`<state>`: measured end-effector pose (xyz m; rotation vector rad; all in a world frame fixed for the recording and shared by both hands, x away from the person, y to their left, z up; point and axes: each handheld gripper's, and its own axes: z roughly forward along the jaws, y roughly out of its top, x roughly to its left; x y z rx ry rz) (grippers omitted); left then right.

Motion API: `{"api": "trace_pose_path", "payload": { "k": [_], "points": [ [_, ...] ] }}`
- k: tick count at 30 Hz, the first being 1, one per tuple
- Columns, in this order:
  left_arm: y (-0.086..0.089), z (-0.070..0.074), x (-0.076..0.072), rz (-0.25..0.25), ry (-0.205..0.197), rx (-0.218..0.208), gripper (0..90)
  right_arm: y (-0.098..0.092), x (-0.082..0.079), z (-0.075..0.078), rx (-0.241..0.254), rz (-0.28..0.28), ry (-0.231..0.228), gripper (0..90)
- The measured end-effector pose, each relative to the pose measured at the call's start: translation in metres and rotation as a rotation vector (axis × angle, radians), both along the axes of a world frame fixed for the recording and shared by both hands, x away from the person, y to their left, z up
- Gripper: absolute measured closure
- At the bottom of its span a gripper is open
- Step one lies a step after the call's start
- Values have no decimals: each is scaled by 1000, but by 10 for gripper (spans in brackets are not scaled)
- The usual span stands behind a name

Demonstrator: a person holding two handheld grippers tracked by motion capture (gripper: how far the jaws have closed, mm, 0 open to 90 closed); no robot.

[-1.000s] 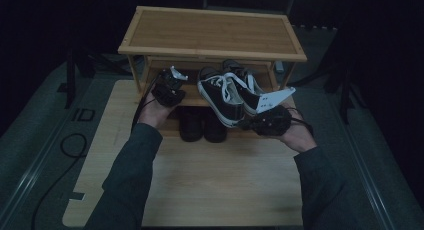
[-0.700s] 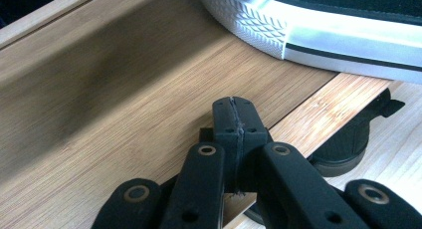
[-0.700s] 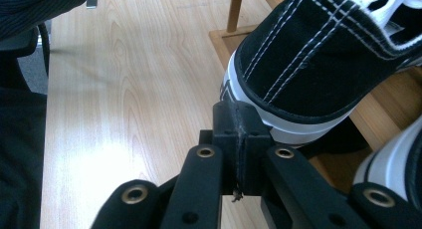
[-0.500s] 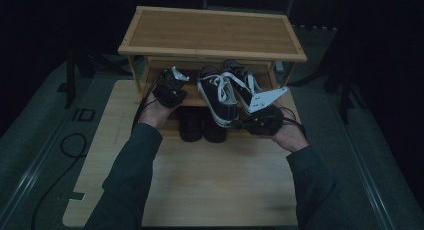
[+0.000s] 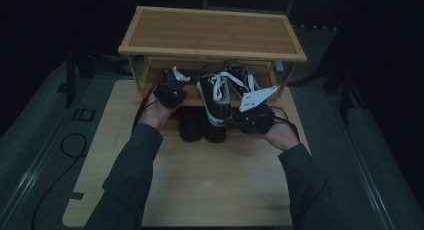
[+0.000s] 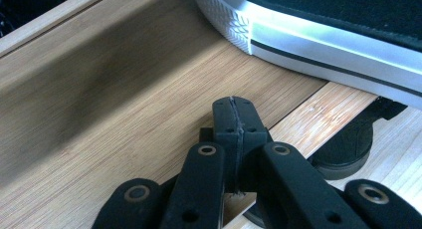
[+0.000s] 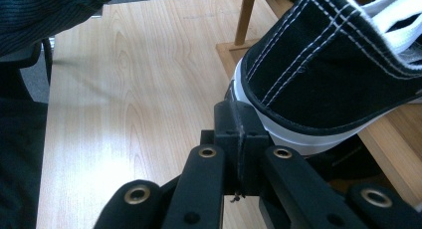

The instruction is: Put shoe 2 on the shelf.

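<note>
A black canvas sneaker [image 5: 214,92] with white laces and a white sole lies on the lower shelf [image 6: 124,114] of a bamboo shoe rack [image 5: 210,32], its heel sticking out over the front edge. A second matching sneaker [image 5: 241,76] sits just right of it. My right gripper [image 5: 232,122] is shut, its tips [image 7: 238,114] against the white sole at the heel of the front sneaker [image 7: 328,74]. My left gripper [image 5: 170,90] is shut too, with nothing in it; its tips [image 6: 234,109] hover over the bare shelf, left of the sneaker's sole [image 6: 323,40].
A pair of dark shoes [image 5: 191,125] stands under the lower shelf on a light wooden board [image 5: 200,180]; one of them [image 6: 348,149] peeks out below the shelf edge. A rack leg [image 7: 245,15] rises beyond the heel. A black cable [image 5: 70,145] lies on the grey floor, left.
My right hand and gripper have slid left along the rack front, up to the heel of the front sneaker. The left hand has stayed where it was.
</note>
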<state>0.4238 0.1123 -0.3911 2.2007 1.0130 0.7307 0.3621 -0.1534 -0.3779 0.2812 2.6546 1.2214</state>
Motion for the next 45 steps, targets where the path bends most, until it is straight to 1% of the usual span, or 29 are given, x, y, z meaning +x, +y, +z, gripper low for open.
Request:
{"api": "trace_pose_path", "payload": {
  "k": [4, 7, 11, 17, 23, 27, 29, 34, 36, 39, 42, 45],
  "points": [
    [-1, -1, 0, -4, -8, -6, 900, 4, 1, 0, 2, 5, 4, 900],
    [-2, -1, 0, -3, -8, 7, 900, 7, 2, 0, 12, 9, 5, 900],
    [-2, -1, 0, -3, -11, 5, 900, 12, 3, -1, 23, 12, 1, 900],
    [-2, -1, 0, 0, -11, 1, 900, 18, 4, -1, 13, 19, -15, 900],
    [-2, -1, -1, 1, -12, 3, 900, 24, 6, -2, 23, 19, -23, 900],
    [-2, -1, -1, 1, -13, 3, 900, 27, 7, -1, 17, 20, -31, 900],
    [-2, -1, -1, 1, -13, 3, 900, 27, 6, -1, 18, 19, -41, 900],
    [-2, -1, -1, 3, -14, 2, 900, 26, 6, -2, 5, 16, -44, 900],
    [-2, -2, -1, 3, -15, -1, 900, 24, 6, -1, -6, 7, -55, 900],
    [-2, -2, -1, 5, -16, 0, 900, 16, 6, -1, -17, -16, -64, 900],
    [-2, -2, -1, 5, -13, -1, 900, 9, 7, -3, -11, -38, -66, 900],
    [-2, -2, -1, 7, -13, 0, 900, 11, 7, -3, -8, -40, -71, 900]
  ]
}}
